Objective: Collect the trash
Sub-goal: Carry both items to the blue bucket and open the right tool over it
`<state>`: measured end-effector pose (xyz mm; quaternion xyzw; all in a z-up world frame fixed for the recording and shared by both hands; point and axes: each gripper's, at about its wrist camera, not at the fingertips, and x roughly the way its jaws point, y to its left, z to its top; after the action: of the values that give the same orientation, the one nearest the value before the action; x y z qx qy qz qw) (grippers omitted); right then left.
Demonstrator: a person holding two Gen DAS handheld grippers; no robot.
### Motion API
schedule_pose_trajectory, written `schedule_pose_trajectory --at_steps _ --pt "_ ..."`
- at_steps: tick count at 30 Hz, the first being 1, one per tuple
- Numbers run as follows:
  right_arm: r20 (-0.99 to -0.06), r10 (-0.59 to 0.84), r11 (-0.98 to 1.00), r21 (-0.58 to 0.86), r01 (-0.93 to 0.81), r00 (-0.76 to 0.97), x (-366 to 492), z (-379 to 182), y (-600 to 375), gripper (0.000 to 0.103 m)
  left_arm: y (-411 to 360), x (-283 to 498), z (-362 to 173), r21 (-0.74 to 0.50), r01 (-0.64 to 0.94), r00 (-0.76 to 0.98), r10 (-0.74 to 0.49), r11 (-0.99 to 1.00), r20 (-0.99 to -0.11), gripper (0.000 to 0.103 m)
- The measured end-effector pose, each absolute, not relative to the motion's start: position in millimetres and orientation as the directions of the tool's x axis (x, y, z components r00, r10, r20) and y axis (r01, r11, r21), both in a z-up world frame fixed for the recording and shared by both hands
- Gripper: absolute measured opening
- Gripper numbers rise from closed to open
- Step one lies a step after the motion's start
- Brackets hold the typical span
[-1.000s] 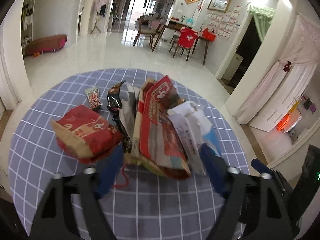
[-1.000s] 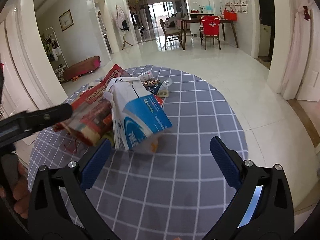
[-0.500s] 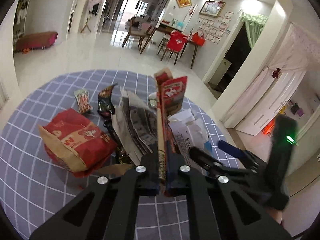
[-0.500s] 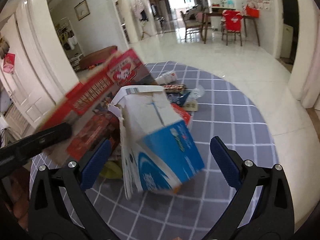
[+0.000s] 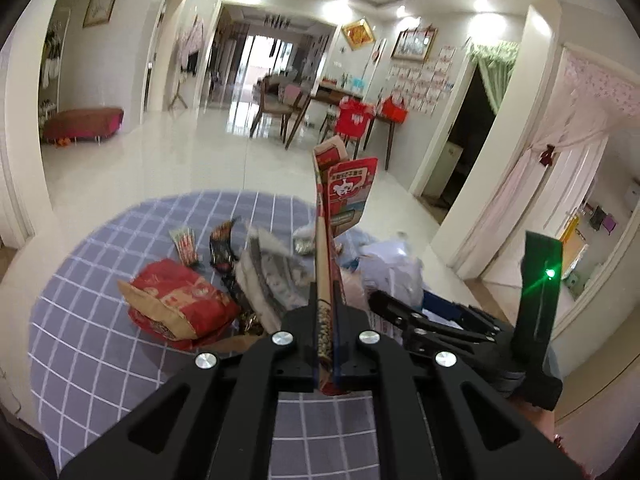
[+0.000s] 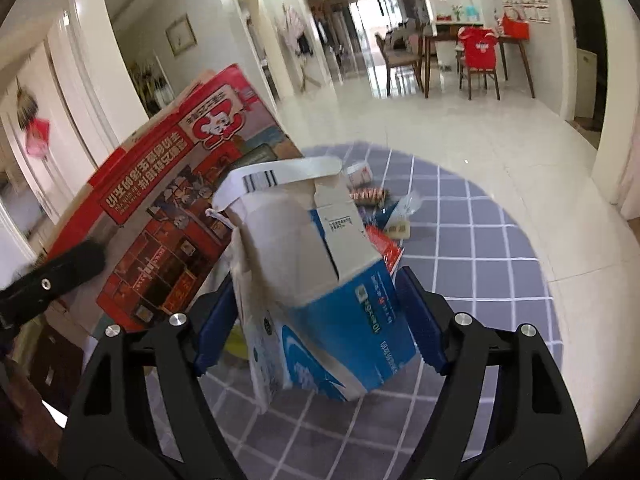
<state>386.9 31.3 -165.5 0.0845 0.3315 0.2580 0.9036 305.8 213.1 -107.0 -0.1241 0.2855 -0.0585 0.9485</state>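
Item: trash pile on a round table with a blue-grey checked cloth, two hand-held grippers at work. Left gripper: fingers pressed together on the near edge of a flattened red box, which stands on edge and rises tall toward the far side; held thin-side-in, probably because a flat carton offers no other purchase. The right wrist view shows the same red box leaning at the left, its printed face turned toward the camera. Right gripper: blue pads set either side of a blue and white carton, with its torn top flap up and a white strip across it; the pads look to be touching its sides, but whether they are squeezing cannot be told, so the grip reads as closing rather than secured. Remaining trash on the cloth: a crumpled red and brown paper bag at the near left, a dark snack wrapper and a small striped packet beyond it, grey printed paper against the red box, white crumpled paper at the right, and small wrappers at the far side. Room for moving: the near cloth before both grippers is bare, and the right side past the carton is open to the table's edge; the two grippers sit near each other at the pile, so lifting apart looks the safer course. Risk, as judged: the tall box may swing or slip in its edge grip.
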Motion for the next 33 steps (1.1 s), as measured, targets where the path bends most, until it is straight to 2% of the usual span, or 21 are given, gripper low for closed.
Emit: schedule_pose_trajectory --at_steps 2,8,13,16,20,25,28,30,33 --pt "-0.512 0.566 0.824 0.389 -0.412 0.647 380.2 -152.1 14.9 0.072 204.6 292.3 -90.7 -0.246 0.041 0.855 -0.162 0.968 -0.493 0.004" --pt "-0.426 0.578 0.801 0.459 -0.385 0.696 350.6 -124.8 -39.4 0.071 163.7 263.6 -59.0 -0.184 0.092 0.888 -0.164 0.979 -0.43 0.004" --pt "-0.415 0.496 0.834 0.471 -0.286 0.763 313.7 -124.6 -107.5 0.071 111.9 263.8 -59.7 -0.174 0.188 0.855 -0.248 0.967 -0.455 0.004" --pt "-0.441 0.398 0.872 0.454 -0.183 0.804 292.8 -139.7 -160.1 0.071 65.0 269.9 -71.5 -0.178 0.271 0.809 -0.324 0.946 -0.491 0.004" --pt "-0.531 0.255 0.903 0.431 -0.002 0.808 274.1 -180.8 -234.2 0.071 -4.0 287.7 -106.1 -0.191 0.381 0.716 -0.419 0.905 -0.559 0.004" --pt "-0.649 0.143 0.89 0.414 0.189 0.747 268.0 -246.9 -304.5 0.072 -79.2 311.9 -175.5 -0.203 0.473 0.583 -0.477 0.857 -0.658 0.004" --pt "-0.68 0.124 0.864 0.432 0.258 0.723 270.5 -282.8 -328.7 0.075 -108.3 325.7 -214.0 -0.214 0.504 0.511 -0.489 0.837 -0.707 0.004" --pt "-0.711 0.1 0.838 0.438 0.326 0.696 273.1 -306.6 -346.7 0.087 -124.0 333.0 -232.8 -0.218 0.521 0.472 -0.491 0.825 -0.733 0.004" --pt "-0.739 0.07 0.821 0.424 0.382 0.67 271.1 -330.3 -361.2 0.089 -143.8 339.4 -253.7 -0.22 0.534 0.424 -0.483 0.817 -0.766 0.004"
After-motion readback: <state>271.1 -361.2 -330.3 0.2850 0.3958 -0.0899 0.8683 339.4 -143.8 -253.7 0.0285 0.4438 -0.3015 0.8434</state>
